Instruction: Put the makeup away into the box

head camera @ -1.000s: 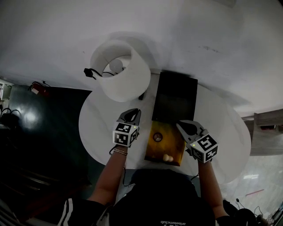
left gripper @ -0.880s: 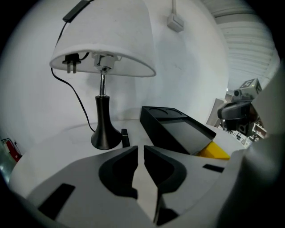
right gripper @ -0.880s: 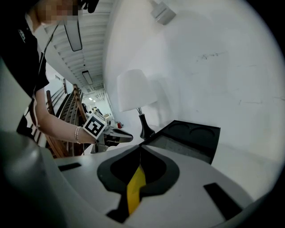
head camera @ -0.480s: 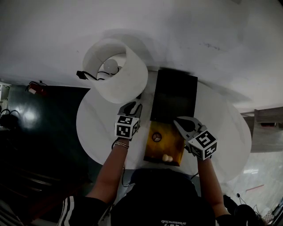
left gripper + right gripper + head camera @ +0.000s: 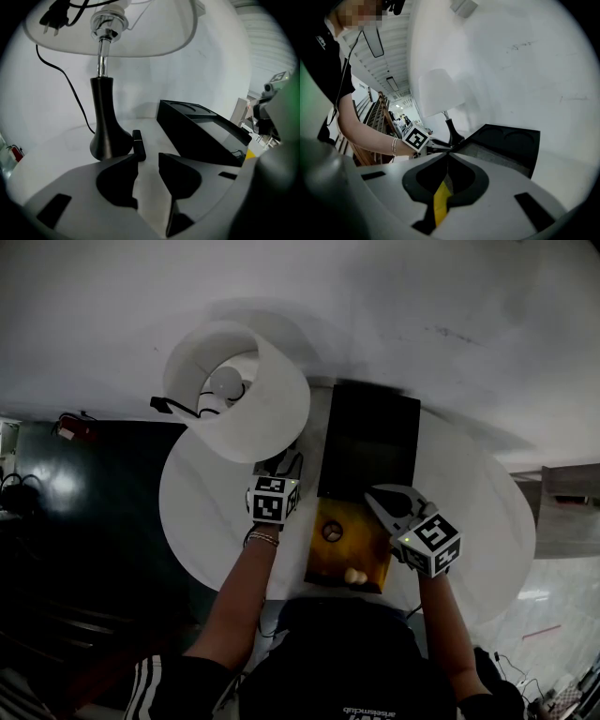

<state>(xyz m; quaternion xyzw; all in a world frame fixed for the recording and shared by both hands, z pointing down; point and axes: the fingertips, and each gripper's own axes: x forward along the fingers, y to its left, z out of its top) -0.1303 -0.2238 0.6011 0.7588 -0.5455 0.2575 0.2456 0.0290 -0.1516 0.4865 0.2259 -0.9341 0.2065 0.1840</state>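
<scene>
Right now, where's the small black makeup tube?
In the left gripper view, the black tube lies on the white table right beside the lamp base, on its right, left of the black box.

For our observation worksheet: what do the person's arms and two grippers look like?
The left gripper and right gripper each have two dark, curved jaws on a grey body and a white cube with black square markers. Arms are bare below a black short-sleeved shirt; a bracelet circles the left wrist.

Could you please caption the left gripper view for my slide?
Left gripper, jaws just opened and empty, faces a slim black makeup stick beside the black lamp base.
</scene>
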